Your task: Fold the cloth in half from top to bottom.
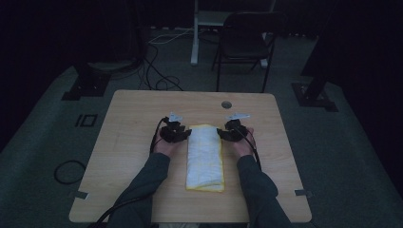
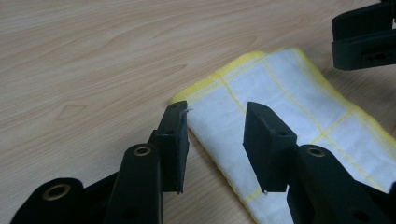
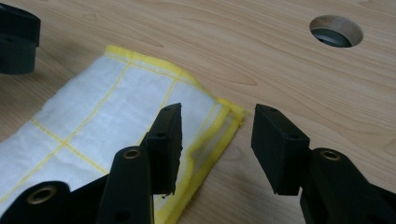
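A folded white cloth with yellow grid lines and a yellow border lies lengthwise in the middle of the wooden table. My left gripper sits at the cloth's far left corner, open, with the corner between its jaws. My right gripper sits at the far right corner, open, its jaws straddling that corner. Across the cloth, the right gripper's black body appears in the left gripper view, and the left gripper's body in the right gripper view.
A round cable hole is in the table just beyond the right gripper. A dark chair and a white stand are behind the table, with cables on the floor.
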The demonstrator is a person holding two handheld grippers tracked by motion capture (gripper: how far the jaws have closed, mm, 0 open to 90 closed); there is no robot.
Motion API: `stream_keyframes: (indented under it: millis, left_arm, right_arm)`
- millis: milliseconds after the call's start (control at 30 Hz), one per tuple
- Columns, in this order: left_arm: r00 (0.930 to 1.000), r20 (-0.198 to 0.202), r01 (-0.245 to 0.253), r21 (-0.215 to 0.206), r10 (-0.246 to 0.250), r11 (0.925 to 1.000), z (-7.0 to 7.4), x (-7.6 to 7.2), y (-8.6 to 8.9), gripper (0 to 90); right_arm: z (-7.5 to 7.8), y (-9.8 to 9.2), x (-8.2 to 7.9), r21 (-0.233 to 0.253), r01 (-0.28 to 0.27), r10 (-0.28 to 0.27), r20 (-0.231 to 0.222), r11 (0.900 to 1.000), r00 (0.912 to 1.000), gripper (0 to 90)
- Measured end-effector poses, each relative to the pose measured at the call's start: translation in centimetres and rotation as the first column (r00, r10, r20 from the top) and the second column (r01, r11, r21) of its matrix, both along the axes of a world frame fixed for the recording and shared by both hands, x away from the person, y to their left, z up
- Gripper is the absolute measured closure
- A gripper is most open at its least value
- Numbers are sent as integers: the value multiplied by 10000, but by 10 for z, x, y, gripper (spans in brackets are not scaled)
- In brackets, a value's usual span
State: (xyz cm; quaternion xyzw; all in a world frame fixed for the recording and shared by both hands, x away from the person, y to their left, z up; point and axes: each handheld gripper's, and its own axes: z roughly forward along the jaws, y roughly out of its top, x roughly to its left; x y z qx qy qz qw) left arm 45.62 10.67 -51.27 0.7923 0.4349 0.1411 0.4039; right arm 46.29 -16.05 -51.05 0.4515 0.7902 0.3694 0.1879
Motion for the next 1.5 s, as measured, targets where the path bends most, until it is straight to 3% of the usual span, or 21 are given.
stream_keyframes:
  millis: [433,533,933,1133,1300,1400,1500]
  left_arm:
    - [9991,-151,-395,185,398,9990,-12,14,-7,568]
    - [9985,-281,-458,367,468,9983,-16,17,-7,560]
    - [9948,-578,-818,386,839,9959,-26,27,-12,547]
    - [9945,-271,-1000,472,1014,9939,-28,27,-18,545]
    - [9934,-163,-1123,443,1131,9927,-30,25,-20,556]
    - [9953,-108,-950,711,960,9929,-29,24,-25,616]
    - [9953,-382,-862,570,885,9946,-27,26,-27,697]
  right_arm:
    - [-15,-1,19,668,581,-535,-700,9961,9961,497]
    - [-19,1,22,597,632,-586,-749,9962,9955,484]
    - [-29,5,31,430,774,-732,-917,9961,9931,467]
    - [-28,11,31,51,539,-533,-786,9985,9955,550]
    - [-27,12,30,167,330,-314,-884,9993,9956,666]
    - [-27,14,30,195,250,-230,-972,9995,9950,743]
    - [-27,14,30,318,192,-157,-1063,9993,9942,802]
